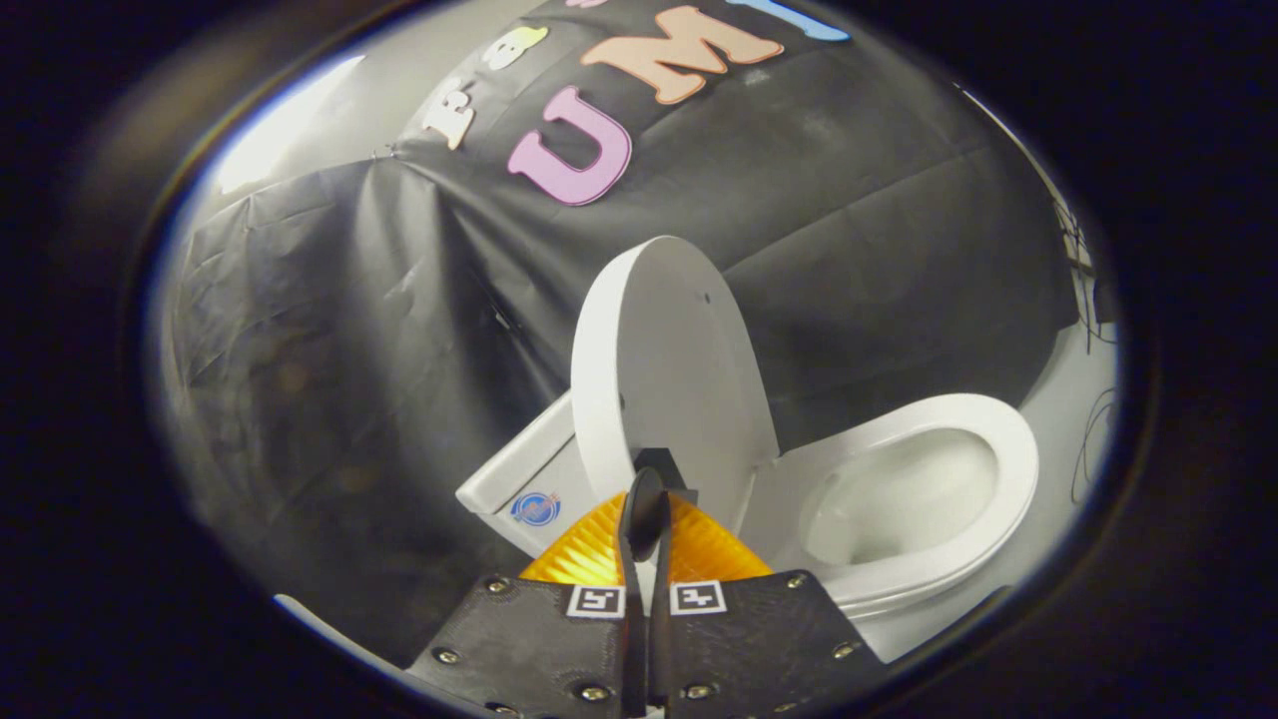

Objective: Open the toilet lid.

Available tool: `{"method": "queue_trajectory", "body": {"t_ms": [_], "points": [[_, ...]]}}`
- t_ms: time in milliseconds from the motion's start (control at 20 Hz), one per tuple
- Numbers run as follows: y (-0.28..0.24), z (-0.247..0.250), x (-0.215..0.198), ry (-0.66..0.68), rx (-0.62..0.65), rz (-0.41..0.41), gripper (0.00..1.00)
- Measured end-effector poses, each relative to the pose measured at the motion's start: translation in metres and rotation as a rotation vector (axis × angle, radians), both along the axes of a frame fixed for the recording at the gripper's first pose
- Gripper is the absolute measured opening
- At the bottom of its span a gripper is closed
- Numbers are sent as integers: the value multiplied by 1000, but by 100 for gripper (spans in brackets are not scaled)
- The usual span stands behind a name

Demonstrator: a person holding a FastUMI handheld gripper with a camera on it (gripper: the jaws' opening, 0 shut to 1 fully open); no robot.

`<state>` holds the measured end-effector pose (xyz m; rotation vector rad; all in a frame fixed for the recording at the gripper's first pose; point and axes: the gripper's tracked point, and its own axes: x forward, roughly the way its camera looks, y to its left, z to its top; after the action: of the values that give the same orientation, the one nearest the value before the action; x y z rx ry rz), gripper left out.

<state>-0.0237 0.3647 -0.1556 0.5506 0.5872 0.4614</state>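
The white toilet lid [679, 369] stands raised, close to upright, with its inner face toward me and its back toward the tank [514, 469]. Beside it the seat ring [1008, 449] and the bowl [899, 499] lie uncovered. My gripper [649, 491] meets the lid's near rim, and its two fingers are pressed almost together with a thin white strip of that rim showing between them. The whole scene looks rotated because the gripper is tilted.
The booth's black cloth wall [849, 220] hangs close behind the toilet. A pale floor [1073, 399] with thin dark cables [1093, 439] lies past the bowl. A bright light patch [270, 130] sits above the cloth.
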Motion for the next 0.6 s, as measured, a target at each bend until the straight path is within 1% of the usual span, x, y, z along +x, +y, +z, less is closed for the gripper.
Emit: {"method": "queue_trajectory", "body": {"t_ms": [400,600], "points": [[22,4,1,-23,-11,21,2],[28,5,1,-31,-33,5,2]]}}
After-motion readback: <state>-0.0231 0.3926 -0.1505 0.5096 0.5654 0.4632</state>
